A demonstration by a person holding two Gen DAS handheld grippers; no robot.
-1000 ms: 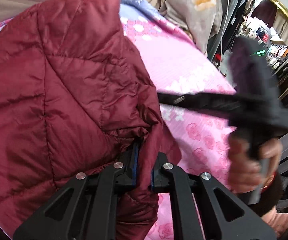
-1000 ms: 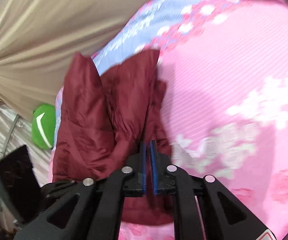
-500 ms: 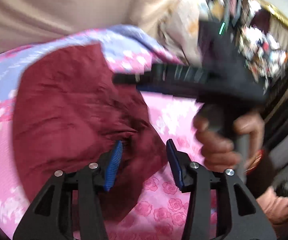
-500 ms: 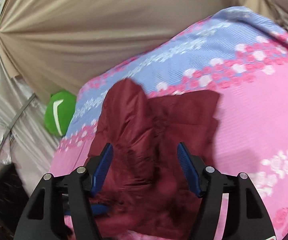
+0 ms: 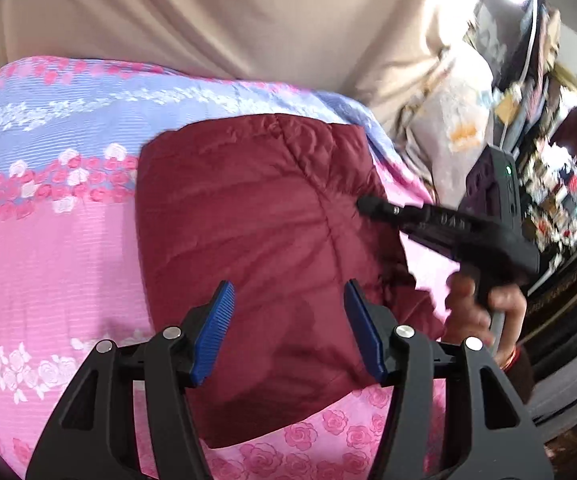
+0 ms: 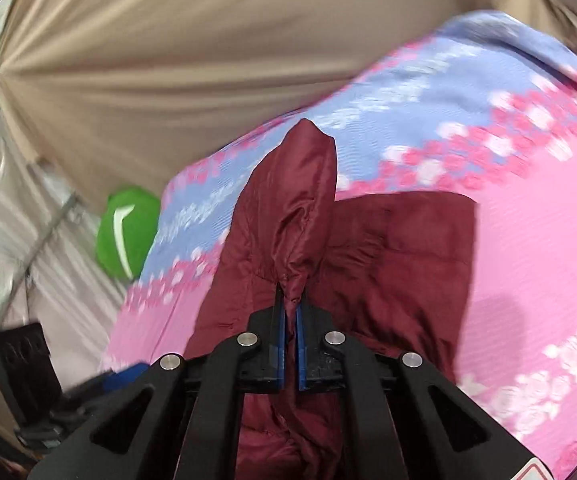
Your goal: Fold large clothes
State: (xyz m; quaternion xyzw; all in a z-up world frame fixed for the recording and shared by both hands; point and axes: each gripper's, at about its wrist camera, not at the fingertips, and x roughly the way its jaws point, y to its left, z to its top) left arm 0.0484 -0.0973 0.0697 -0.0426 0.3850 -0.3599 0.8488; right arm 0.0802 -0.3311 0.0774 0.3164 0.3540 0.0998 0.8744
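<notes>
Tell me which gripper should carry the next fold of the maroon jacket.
Right. The right gripper is already shut on a raised fold of the jacket, so it can likely carry it across. The left gripper is open above the jacket, holding nothing.

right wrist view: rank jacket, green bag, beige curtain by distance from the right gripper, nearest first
1. Jacket: maroon, a raised fold of it pinched between the jaws of the right gripper, straight ahead.
2. Green bag: off to the left, past the edge of the pink sheet.
3. Beige curtain: backdrop across the top, behind the sheet's far end.
</notes>
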